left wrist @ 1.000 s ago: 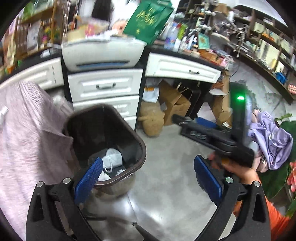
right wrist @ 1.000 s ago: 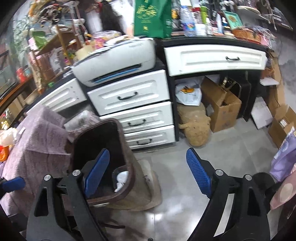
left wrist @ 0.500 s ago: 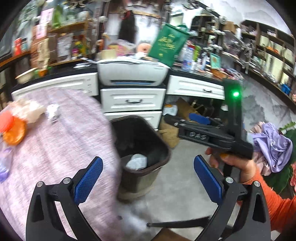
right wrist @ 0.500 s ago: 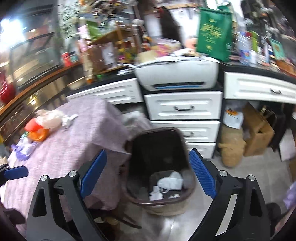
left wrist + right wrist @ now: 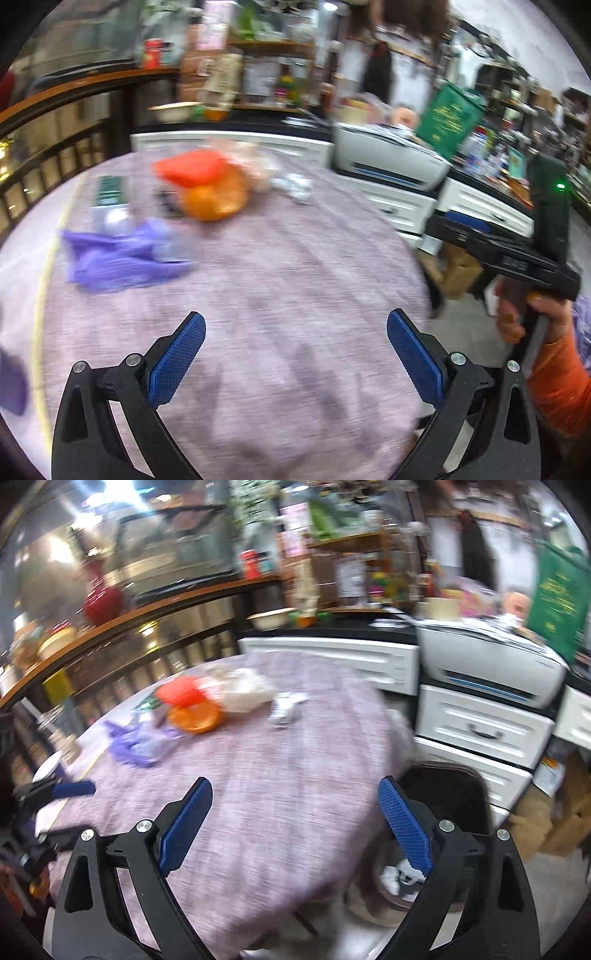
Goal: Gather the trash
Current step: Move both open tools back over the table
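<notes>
A round table with a purple cloth holds trash at its far side: an orange and red wrapper, a purple plastic bag, a crumpled white paper and a pale bag. My left gripper is open and empty above the near cloth. My right gripper is open and empty over the table's right edge. The dark bin with white trash stands on the floor right of the table. The view is motion-blurred.
White drawers with a printer on top stand behind the bin. A green bag leans on the counter. Cardboard boxes sit on the floor at the right. A railing and cluttered shelves run behind the table.
Both grippers have swung up and left from the bin to the table top. The trash on the cloth now lies ahead of them. Both stay open and empty.
</notes>
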`<state>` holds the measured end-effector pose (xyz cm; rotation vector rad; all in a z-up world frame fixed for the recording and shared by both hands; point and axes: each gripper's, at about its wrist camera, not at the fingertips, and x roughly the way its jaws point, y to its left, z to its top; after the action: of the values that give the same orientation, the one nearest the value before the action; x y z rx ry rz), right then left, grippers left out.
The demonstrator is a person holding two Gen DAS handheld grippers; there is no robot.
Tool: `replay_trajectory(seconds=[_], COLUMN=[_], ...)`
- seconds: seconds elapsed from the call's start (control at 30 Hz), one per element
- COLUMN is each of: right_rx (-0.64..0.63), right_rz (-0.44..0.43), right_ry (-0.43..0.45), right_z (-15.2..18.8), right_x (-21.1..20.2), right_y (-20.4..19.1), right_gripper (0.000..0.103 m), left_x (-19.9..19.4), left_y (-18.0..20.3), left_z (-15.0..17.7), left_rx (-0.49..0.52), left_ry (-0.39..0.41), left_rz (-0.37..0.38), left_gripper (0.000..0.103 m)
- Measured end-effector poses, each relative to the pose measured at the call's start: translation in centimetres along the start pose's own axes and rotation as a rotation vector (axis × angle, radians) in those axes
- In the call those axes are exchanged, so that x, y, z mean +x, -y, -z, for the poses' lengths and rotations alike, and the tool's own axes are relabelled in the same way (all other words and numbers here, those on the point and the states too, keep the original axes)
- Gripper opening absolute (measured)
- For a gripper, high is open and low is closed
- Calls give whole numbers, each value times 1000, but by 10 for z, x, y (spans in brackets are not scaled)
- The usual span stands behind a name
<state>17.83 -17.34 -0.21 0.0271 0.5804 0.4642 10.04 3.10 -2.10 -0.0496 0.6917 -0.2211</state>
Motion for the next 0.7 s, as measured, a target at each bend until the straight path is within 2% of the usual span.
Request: replay_trajectory(seconds=[0.1,0.2,0.33,0.5,0.7], right_rx=[-49,-83,-118,-157,-105], right_rz=[-61,-91,-130,-135,-50], right_ry=[-35,-59,-83,-80,-148], right_z=[-10,-21,-37,-55,-74], right_x=[20,40,60,81,123], right_y=[-28,-49,-68,-73,-43], right_gripper=[90,90,90,90,90], left_x=[-5,-9,-9,1,10], left_y=[-27,-51,-72,-87,-93], left_z=[2,0,-4,-12,-23], left_rx=[-10,-7,-20,-31,-29], left_ry=[5,13,15,-1,-1], left_rz=[-129,-210,-217,-212,-179], left_gripper=[97,97,97,97,97])
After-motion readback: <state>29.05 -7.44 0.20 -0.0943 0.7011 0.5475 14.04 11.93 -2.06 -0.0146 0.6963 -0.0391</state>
